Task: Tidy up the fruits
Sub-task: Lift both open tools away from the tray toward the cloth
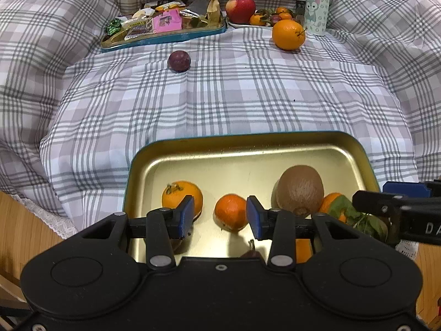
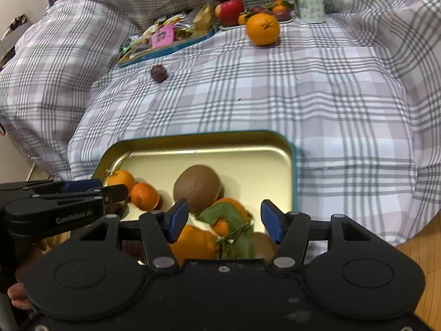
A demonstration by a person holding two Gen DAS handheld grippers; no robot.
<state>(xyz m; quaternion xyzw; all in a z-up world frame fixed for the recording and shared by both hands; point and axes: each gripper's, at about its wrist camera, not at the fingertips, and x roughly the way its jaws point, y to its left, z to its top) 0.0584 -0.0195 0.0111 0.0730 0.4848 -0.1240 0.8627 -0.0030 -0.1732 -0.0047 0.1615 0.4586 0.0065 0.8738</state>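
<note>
A gold tin tray sits near me on the plaid cloth. It holds a kiwi, two small tangerines and leafy tangerines. My left gripper is open above the tray, its pads either side of a tangerine without touching it. My right gripper is open over the leafy tangerines. A large orange and a purple passion fruit lie loose on the cloth farther off.
At the back stand a snack tray, a white plate with an apple, a kiwi and small fruits, and a patterned bottle. Cloth folds rise at both sides. Wooden floor shows at the lower corners.
</note>
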